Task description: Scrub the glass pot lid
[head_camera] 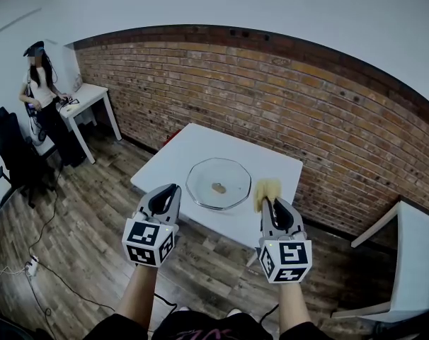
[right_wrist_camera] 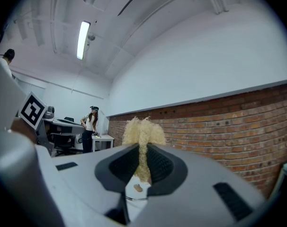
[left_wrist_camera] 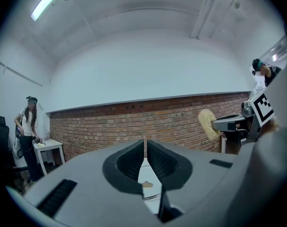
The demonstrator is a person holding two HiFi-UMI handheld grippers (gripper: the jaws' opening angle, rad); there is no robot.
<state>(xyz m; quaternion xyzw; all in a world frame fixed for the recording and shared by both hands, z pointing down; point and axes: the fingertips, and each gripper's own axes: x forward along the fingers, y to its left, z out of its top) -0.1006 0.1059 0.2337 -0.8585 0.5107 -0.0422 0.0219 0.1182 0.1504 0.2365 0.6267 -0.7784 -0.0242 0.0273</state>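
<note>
Glass pot lid [head_camera: 218,183] noted clear, glossy; table [head_camera: 179,154] smooth matt white; scrubber [head_camera: 267,188] rough, fibrous, possibly plant fibre; brick wall [head_camera: 285,105] rough; floor [head_camera: 87,246] wood-grained.

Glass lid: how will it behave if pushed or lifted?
Glass lid lies flat on the white table, so it probably slides rather than tips. Clear glass: likely rigid, heavyish, breakable. Small knob looks the only grip.

A red brick wall [head_camera: 271,98] is seen behind a white square table [head_camera: 179,154], which is set on a wood-plank floor [head_camera: 94,239]. At the far left, a person [head_camera: 41,83] is seen standing beside a smaller white table [head_camera: 87,94], and a black office chair [head_camera: 13,154] is placed nearby. Dark cables [head_camera: 48,225] are trailed across the floor. A third white table [head_camera: 413,261] is partly shown at the right edge.
</note>
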